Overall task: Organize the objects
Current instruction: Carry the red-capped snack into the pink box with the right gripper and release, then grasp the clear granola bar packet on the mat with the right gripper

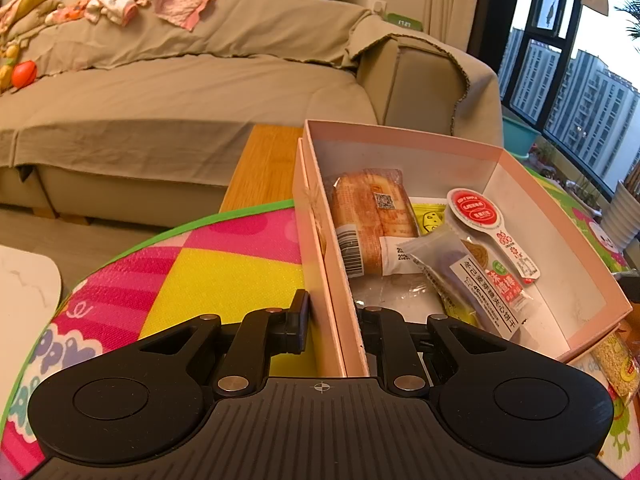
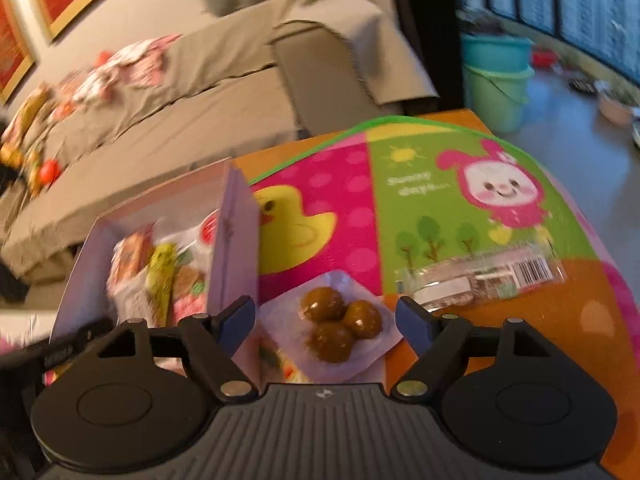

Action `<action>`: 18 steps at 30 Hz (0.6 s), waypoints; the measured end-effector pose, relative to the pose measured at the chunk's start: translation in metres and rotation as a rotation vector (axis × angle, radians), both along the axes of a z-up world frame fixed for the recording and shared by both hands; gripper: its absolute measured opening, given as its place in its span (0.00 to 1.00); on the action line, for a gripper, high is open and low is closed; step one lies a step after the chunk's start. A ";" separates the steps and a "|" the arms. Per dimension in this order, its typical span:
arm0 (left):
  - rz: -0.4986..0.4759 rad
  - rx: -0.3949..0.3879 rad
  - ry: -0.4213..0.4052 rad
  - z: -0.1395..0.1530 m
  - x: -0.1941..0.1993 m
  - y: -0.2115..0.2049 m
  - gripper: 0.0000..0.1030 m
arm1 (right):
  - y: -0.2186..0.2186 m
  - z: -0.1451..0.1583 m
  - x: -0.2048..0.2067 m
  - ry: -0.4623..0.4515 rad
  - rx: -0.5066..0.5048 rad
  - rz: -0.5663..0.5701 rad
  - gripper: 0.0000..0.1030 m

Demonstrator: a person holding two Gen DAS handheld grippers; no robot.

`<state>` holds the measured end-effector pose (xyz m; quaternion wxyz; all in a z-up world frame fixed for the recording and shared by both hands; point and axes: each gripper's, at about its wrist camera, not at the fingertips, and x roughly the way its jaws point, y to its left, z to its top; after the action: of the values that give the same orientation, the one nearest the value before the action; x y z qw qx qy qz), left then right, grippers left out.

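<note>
My left gripper is shut on the near side wall of an open pink box, one finger outside and one inside. In the box lie a bread packet, a red-topped spoon-shaped packet and a biscuit packet. In the right wrist view, my right gripper stands open just to the right of the pink box. A clear pack of three brown balls lies on the mat between its fingers, and neither pad presses on it.
A colourful play mat covers the wooden table. A clear barcoded packet lies to the right of my right gripper. A grainy yellow packet sits by the box corner. A covered sofa stands behind, buckets on the floor.
</note>
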<state>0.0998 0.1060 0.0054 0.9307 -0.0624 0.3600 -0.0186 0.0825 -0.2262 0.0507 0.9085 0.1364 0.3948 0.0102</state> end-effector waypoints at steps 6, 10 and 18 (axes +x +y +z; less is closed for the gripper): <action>0.001 -0.001 0.001 0.000 0.000 0.000 0.18 | 0.003 -0.003 -0.031 -0.018 -0.038 0.166 0.58; 0.003 -0.003 0.003 0.000 -0.001 -0.001 0.18 | 0.011 -0.013 -0.044 0.039 -0.069 0.213 0.33; 0.003 -0.004 0.008 0.001 0.000 -0.001 0.18 | 0.029 -0.012 -0.076 0.094 -0.107 0.289 0.28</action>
<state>0.0997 0.1052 0.0061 0.9291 -0.0650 0.3636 -0.0176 0.0064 -0.1973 0.0390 0.8842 0.0300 0.4522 0.1135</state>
